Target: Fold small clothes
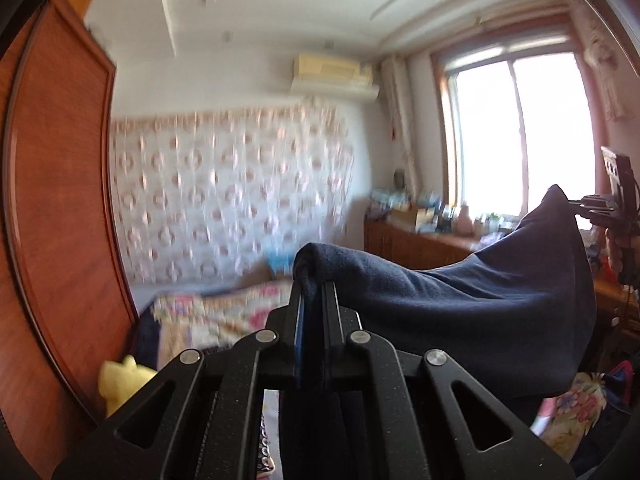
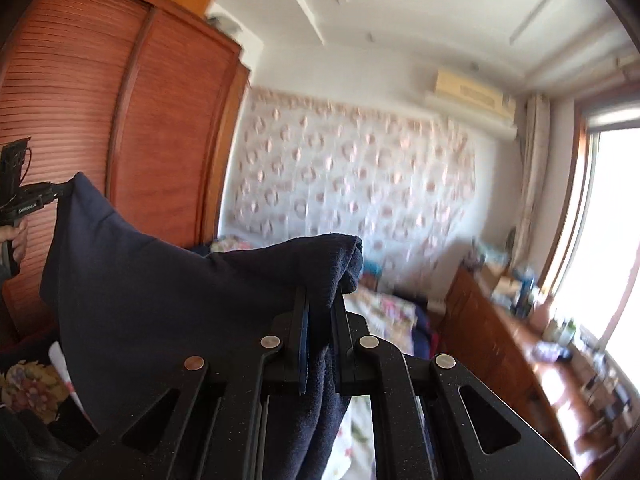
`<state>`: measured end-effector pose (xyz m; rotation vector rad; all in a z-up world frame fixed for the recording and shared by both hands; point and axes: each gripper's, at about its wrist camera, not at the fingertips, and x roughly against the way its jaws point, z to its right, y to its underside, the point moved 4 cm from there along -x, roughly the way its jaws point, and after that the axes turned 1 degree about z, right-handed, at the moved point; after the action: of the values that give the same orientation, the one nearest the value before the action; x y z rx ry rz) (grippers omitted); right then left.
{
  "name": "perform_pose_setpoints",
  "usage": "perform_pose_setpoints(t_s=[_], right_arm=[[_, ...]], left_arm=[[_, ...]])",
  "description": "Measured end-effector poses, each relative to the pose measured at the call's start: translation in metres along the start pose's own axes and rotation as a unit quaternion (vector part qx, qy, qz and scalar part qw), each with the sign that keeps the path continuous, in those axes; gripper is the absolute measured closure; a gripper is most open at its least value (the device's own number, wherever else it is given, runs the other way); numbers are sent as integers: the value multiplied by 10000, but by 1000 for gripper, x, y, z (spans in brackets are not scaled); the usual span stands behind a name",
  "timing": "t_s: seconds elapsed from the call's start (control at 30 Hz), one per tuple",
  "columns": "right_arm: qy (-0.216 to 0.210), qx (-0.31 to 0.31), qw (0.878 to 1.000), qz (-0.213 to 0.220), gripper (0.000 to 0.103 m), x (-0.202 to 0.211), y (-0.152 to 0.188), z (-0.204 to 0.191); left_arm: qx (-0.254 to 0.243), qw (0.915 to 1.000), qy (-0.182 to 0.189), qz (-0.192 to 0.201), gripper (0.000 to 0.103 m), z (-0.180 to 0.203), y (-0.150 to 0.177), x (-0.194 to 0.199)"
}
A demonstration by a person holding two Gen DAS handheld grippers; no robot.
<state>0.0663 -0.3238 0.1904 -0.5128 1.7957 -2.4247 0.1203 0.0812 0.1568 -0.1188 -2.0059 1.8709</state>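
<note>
A navy blue garment (image 1: 480,312) hangs in the air, stretched between my two grippers. My left gripper (image 1: 314,292) is shut on one corner of it; the cloth bunches over the fingertips. The right gripper shows in the left wrist view at the far right (image 1: 576,205), pinching the other corner. In the right wrist view my right gripper (image 2: 320,300) is shut on the navy garment (image 2: 160,300), and the left gripper (image 2: 64,189) holds the far corner at the left. The cloth sags between them.
A bed with a floral quilt (image 1: 224,312) lies below and ahead. A wooden wardrobe (image 2: 120,120) stands at the left. A low wooden cabinet with clutter (image 2: 520,344) runs under the window (image 1: 520,136). A yellow soft toy (image 1: 120,380) sits low left.
</note>
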Motion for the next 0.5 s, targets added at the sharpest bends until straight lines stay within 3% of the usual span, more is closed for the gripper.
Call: perform_pose_setpoints(t_s=[0.13, 0.2, 0.27, 0.3, 0.43, 0.5], right_arm=[[-282, -413, 9954, -813, 94, -108, 44, 12], [-246, -551, 9889, -1359, 94, -162, 74, 12], [-87, -695, 9808, -1821, 85, -199, 99, 11], [42, -770, 9762, -2025, 81, -215, 109, 10], [141, -887, 9726, -2143, 65, -226, 126, 4], [105, -968, 9716, -2156, 62, -223, 129, 1]], left_arm=[[37, 9962, -341, -803, 95, -5, 56, -102], [72, 9891, -434, -1405, 93, -7, 93, -157], [147, 9807, -422, -1902, 93, -7, 121, -192], [186, 9779, -410, -2041, 92, -8, 132, -201], [364, 9720, -273, -2307, 67, -4, 157, -197], [362, 9701, -217, -2392, 65, 1, 168, -185]])
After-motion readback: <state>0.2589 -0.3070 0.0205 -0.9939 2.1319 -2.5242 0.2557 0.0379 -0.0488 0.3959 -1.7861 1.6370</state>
